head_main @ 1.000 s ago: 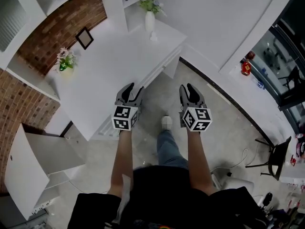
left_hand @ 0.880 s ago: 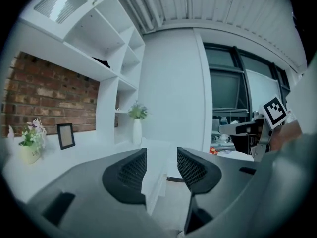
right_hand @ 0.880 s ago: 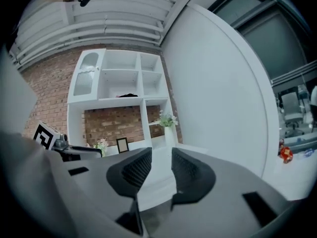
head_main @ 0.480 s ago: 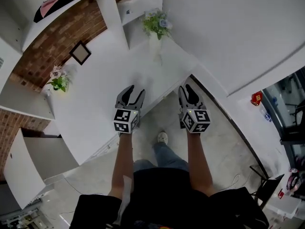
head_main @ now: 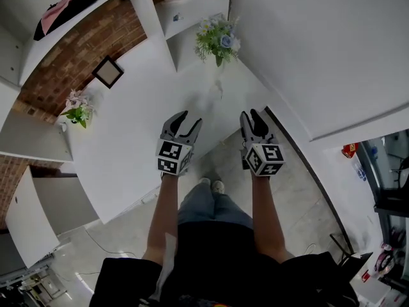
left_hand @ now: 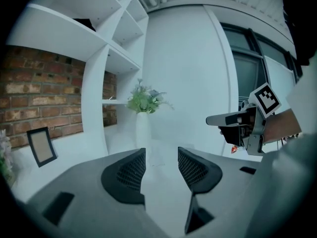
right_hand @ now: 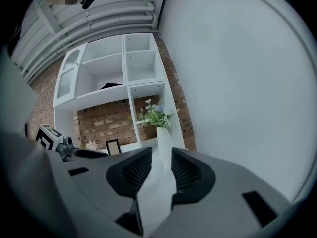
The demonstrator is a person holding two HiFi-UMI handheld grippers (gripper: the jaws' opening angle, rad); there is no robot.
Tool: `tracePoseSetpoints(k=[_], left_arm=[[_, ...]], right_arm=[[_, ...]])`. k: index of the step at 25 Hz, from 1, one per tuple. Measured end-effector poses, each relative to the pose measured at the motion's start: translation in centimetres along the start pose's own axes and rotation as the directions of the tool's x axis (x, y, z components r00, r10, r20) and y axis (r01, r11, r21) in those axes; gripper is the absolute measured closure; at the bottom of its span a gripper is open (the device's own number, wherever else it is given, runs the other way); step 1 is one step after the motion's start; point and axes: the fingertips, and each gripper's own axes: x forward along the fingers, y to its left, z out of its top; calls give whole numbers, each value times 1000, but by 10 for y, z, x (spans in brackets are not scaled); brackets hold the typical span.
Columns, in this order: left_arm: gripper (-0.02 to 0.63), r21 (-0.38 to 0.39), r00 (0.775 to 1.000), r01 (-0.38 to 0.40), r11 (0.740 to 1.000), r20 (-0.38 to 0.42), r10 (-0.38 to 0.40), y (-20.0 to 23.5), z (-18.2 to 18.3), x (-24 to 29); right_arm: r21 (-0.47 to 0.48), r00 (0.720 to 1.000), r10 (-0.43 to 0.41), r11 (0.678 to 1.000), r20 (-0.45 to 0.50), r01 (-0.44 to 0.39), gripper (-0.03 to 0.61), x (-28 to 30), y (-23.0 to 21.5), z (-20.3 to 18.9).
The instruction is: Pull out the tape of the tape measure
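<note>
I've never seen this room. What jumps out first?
Two tongs with black-and-white cubes, held out toward a white desk: the left tongs have just been opening, the right tongs are open too, both empty. Beyond them a vase of flowers stands at the desk's far end, with a brick wall to its left.

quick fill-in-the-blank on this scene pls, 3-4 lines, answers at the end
1. The white vase on the desk holds ___.
2. The picture frame stands in front of a ___ wall.
3. The right gripper grips nothing; its jaws are ___.
4. The desk top's colour is ___.

Missing words: flowers; brick; open; white.
</note>
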Motion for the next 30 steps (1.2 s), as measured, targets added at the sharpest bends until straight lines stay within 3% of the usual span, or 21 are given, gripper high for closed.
tracePoseSetpoints(k=[3, 6, 10, 16, 20, 22, 25, 30], left_arm=[[439, 29, 999, 31, 999, -20, -30, 4, 6, 19], [439, 112, 994, 86, 990, -72, -78, 6, 11, 43], [439, 230, 971, 204, 952, -174, -166, 7, 16, 78], [439, 376, 906, 374, 848, -344, -247, 13, 13, 125], [439, 435, 833, 505, 746, -471, -289, 7, 1, 147], [439, 443, 800, 551, 708, -523, -295, 5, -8, 156], [439, 435, 761, 597, 674, -574, -303, 5, -22, 167], [439, 392, 726, 632, 668, -600, -335, 9, -34, 179]], right_arm=[[-12, 1000, 6, 1000, -18, -6, 474, 7, -5, 0], [-27, 999, 1, 1000, -36, -2, 474, 15, -13, 0], [-37, 999, -17, 999, -49, 15, 474, 21, -24, -1], [-48, 995, -30, 999, -92, 26, 474, 30, -38, -12], [-40, 992, -36, 999, -121, 31, 474, 31, -44, -22], [-36, 990, -37, 999, -136, 33, 474, 30, -46, -28], [-34, 987, -42, 999, -155, 37, 474, 28, -51, -34], [-23, 983, -49, 999, -176, 45, 474, 24, -57, -42]])
